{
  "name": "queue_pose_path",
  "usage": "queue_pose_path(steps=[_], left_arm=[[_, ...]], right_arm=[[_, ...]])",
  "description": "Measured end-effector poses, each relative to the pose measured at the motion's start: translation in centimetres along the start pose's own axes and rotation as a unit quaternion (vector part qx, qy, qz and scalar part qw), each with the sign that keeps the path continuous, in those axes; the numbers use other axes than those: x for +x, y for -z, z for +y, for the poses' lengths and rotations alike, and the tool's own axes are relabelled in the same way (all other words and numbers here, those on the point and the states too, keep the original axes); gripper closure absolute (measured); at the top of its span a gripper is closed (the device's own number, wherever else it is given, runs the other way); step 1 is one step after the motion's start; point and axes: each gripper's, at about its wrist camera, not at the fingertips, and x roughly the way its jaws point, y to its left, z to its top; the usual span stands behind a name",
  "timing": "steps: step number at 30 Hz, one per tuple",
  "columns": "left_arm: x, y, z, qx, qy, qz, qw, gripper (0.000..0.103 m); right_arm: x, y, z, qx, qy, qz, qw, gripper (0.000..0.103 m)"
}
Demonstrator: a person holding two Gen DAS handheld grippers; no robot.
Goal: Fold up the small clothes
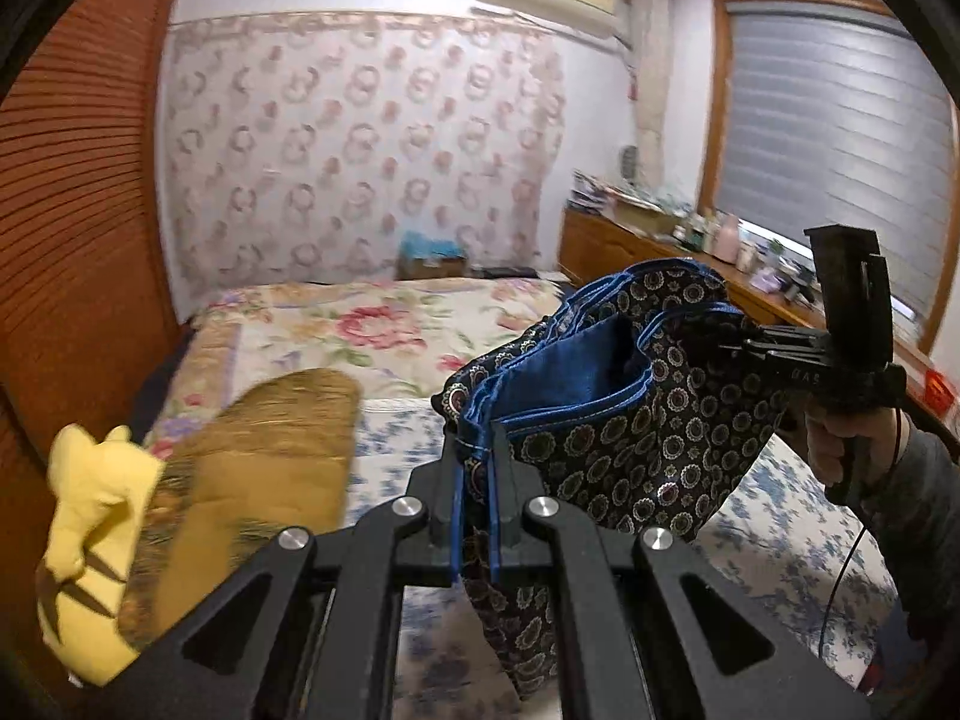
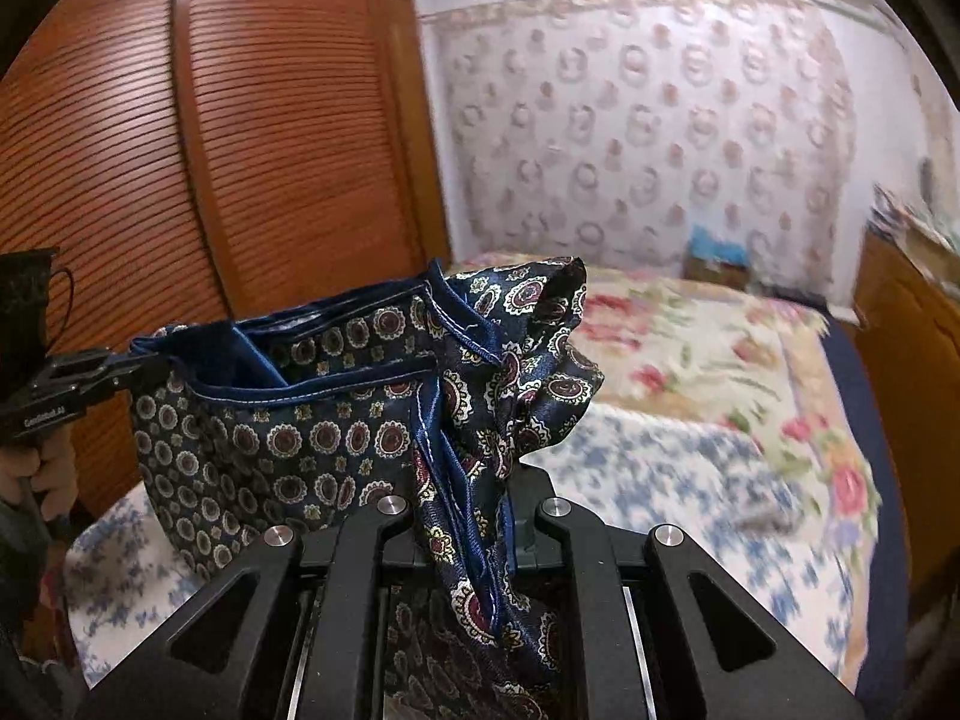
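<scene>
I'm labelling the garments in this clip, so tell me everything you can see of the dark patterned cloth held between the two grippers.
The dark patterned cloth is navy, shiny like satin, printed with small round medallions in cream and maroon, and edged in bright blue piping with pale stitching. A plain blue inner face shows where its layers gape at the top. It hangs slack above the bed, lifted clear, bunched and folded into several layers. The left gripper is shut on one end, the right gripper on the other, where it crumples most.

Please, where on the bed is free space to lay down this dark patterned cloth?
The blue-flowered sheet below the patterned cloth lies bare, from both grippers up to the rose quilt. The quilt's middle is free too. The left edge is crowded: a golden cushion and a yellow plush toy.
</scene>
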Motion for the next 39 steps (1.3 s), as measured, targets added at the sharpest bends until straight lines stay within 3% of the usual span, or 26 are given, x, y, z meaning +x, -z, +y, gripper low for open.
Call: queue_pose_path(steps=[6,10,15,20,23,25,30,35,39], left_arm=[[-2.6,1.0,4.4,-0.041,-0.027,-0.021,0.9985,0.1],[-5.0,2.6,7.5,-0.072,-0.049,-0.046,0.9951,0.1],[-5.9,5.3,11.9,-0.121,-0.074,-0.046,0.9889,0.1],[-4.1,8.3,15.4,-0.154,-0.12,-0.018,0.9806,0.1],[-2.6,9.8,17.0,-0.176,-0.123,0.006,0.9766,0.1],[-2.3,10.6,17.5,-0.181,-0.12,0.018,0.9759,0.099],[-2.6,11.0,17.6,-0.178,-0.129,0.026,0.9752,0.098],[-3.3,10.5,17.4,-0.169,-0.14,0.024,0.9754,0.089],[-4.7,9.8,16.5,-0.145,-0.156,0.011,0.9769,0.072]], right_arm=[[3.9,-4.2,4.2,-0.069,-0.033,0.001,0.997,0.093],[7.5,-7.3,7.2,-0.103,-0.055,0.025,0.993,0.093],[13.3,-11.5,12.4,-0.155,-0.073,0.048,0.984,0.093],[20.3,-13.0,17.6,-0.198,-0.087,0.088,0.972,0.093],[24.5,-12.8,19.1,-0.197,-0.061,0.107,0.973,0.084],[26.3,-12.6,19.0,-0.167,-0.054,0.101,0.979,0.063],[27.0,-12.2,17.5,-0.14,-0.023,0.076,0.987,0.046],[25.0,-11.3,16.6,-0.113,-0.023,0.072,0.991,0.045],[23.2,-10.0,16.4,-0.096,-0.031,0.067,0.993,0.045]])
